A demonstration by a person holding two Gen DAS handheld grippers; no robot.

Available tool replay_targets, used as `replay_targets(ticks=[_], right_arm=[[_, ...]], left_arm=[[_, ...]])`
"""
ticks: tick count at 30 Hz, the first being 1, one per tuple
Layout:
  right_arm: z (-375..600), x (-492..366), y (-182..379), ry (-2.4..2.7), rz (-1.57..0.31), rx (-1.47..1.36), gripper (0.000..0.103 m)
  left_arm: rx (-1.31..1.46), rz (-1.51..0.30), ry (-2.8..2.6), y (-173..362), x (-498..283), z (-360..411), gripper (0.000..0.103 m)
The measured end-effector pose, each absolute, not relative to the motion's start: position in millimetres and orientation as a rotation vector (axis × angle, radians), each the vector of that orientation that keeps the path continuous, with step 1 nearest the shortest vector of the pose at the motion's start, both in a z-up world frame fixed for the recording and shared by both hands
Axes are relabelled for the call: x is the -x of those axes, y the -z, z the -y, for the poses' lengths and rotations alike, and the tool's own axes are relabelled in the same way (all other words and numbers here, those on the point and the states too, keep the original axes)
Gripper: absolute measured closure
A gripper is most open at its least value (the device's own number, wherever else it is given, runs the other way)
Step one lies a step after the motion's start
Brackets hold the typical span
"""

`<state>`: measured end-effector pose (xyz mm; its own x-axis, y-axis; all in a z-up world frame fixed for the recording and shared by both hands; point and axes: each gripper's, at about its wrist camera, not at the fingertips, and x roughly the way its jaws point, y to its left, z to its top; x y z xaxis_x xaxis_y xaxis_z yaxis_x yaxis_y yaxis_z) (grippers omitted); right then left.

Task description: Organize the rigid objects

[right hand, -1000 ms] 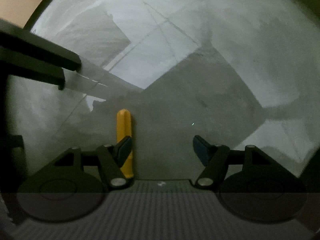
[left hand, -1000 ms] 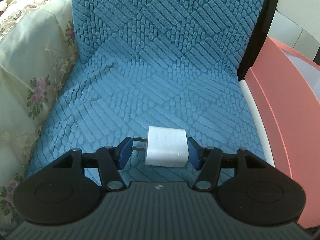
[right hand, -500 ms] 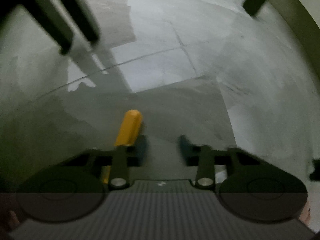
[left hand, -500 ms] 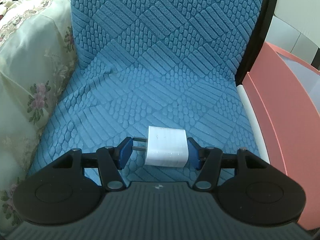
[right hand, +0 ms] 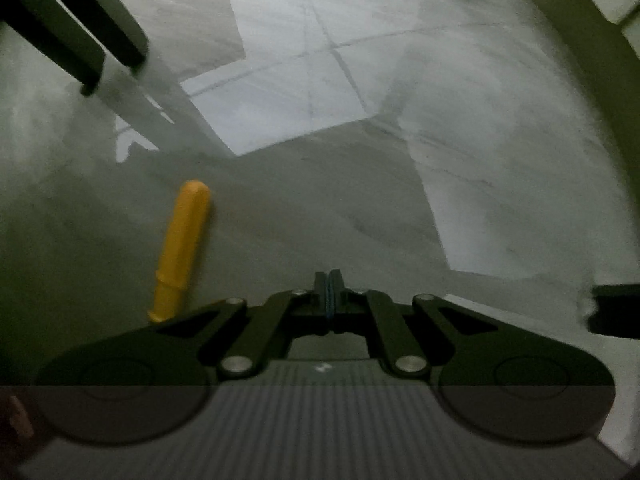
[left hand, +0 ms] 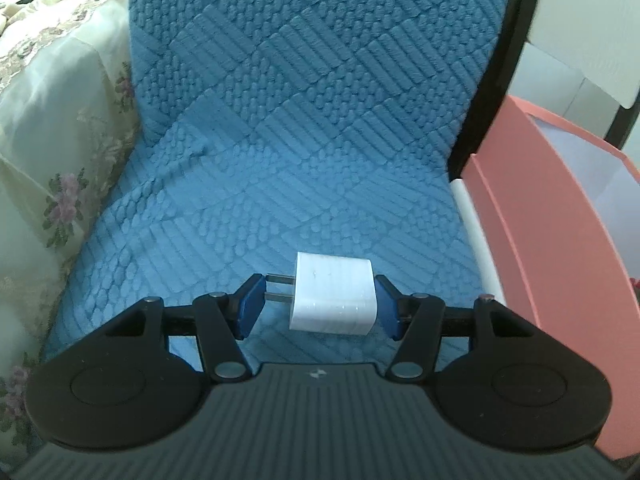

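Note:
In the left wrist view my left gripper [left hand: 320, 306] is shut on a white plug adapter [left hand: 333, 300], held above a blue quilted chair seat [left hand: 288, 184]. Its two metal prongs press the left pad and its flat end meets the right pad. In the right wrist view my right gripper [right hand: 329, 294] points down at a grey tiled floor [right hand: 360, 208], its pads pressed together with nothing between them. A yellow pen-like stick [right hand: 182, 248] lies on the floor to the left of the gripper, apart from it.
A pink open box [left hand: 560, 216] stands right of the chair. A floral cream cloth [left hand: 56, 152] lies at the left. Dark furniture legs [right hand: 92, 28] cross the upper left of the floor view, and a dark object [right hand: 616, 314] sits at its right edge.
My right gripper went from open beside the yellow stick to shut on nothing; the stick now lies farther left of it. The left gripper kept its hold on the adapter.

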<state>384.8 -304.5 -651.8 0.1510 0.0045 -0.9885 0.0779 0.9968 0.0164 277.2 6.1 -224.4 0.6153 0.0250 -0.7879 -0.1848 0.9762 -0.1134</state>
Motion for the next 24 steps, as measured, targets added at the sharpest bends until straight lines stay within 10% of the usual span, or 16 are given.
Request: replay_targets(ticks=[24], right_arm=[[378.6,-336.5,665.7,0.045,-1.509,-0.413,0.1]], left_arm=[[0.07,-1.005,-0.12,186.3,-278.7,80.5,0.039]])
